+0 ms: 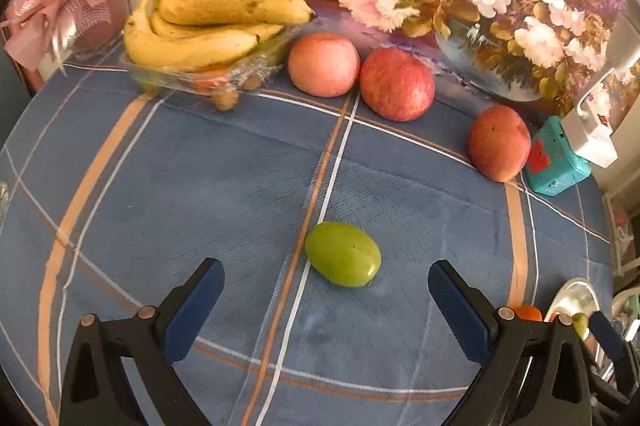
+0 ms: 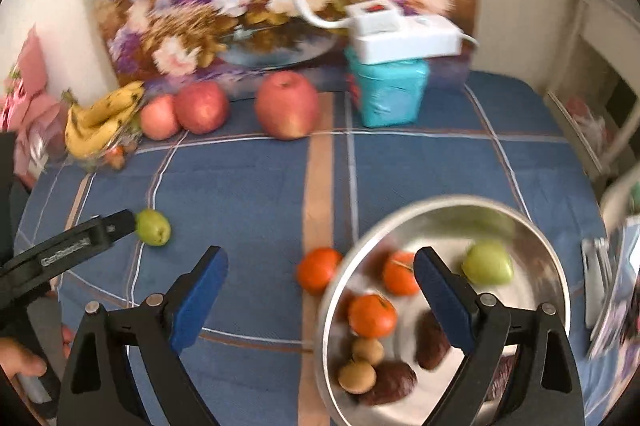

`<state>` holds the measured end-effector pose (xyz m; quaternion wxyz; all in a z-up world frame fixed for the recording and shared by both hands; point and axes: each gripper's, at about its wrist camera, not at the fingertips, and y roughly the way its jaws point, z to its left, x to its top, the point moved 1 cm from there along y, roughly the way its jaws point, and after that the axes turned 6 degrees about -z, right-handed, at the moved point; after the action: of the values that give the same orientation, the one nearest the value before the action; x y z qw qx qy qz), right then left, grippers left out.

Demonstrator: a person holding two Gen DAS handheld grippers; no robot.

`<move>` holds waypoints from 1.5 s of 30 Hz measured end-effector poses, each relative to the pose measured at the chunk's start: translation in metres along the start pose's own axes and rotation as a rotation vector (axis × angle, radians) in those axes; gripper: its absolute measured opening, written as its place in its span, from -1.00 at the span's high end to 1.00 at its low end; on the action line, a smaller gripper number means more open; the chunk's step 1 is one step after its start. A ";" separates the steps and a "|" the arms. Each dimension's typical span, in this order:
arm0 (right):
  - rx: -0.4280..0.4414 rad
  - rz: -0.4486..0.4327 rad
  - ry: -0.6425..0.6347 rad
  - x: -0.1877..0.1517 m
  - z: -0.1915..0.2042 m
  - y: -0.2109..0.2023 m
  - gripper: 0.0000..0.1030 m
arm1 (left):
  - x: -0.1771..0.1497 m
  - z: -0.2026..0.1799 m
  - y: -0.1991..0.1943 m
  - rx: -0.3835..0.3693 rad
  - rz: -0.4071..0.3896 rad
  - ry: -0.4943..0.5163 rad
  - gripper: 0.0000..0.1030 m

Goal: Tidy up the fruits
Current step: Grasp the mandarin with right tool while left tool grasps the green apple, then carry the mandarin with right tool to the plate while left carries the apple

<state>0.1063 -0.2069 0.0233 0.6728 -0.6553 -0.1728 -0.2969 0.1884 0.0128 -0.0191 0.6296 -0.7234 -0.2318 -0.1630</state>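
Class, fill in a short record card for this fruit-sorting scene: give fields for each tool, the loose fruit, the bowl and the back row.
left tool: open, fingers either side of the green fruit, not touching it
right tool: open, empty, over the bowl's near edge
bowl: metal; holds two oranges, one green fruit, small brown fruits
loose orange: on the cloth, just left of the bowl
back row: bananas, three apples

Bare cloth (image 1: 224, 194) around green fruit (image 1: 343, 253)
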 end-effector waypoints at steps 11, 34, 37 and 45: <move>-0.015 0.094 -0.085 -0.007 0.009 0.049 0.01 | 0.000 -0.012 0.035 0.017 0.017 0.066 -0.82; -0.102 0.101 -0.349 -0.023 0.038 0.057 0.21 | 0.000 -0.012 0.032 0.020 0.045 0.041 -0.05; -0.152 0.093 -0.399 -0.025 0.042 0.058 0.35 | 0.000 -0.010 0.027 0.015 0.042 0.039 -0.05; -0.162 0.078 -0.413 -0.028 0.042 0.056 0.39 | -0.002 -0.004 0.014 0.004 0.043 0.017 -0.05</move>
<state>0.1264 -0.1629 -0.0342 0.5793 -0.7603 -0.2570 -0.1428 0.1947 0.0067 -0.0315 0.6362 -0.7257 -0.2112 -0.1549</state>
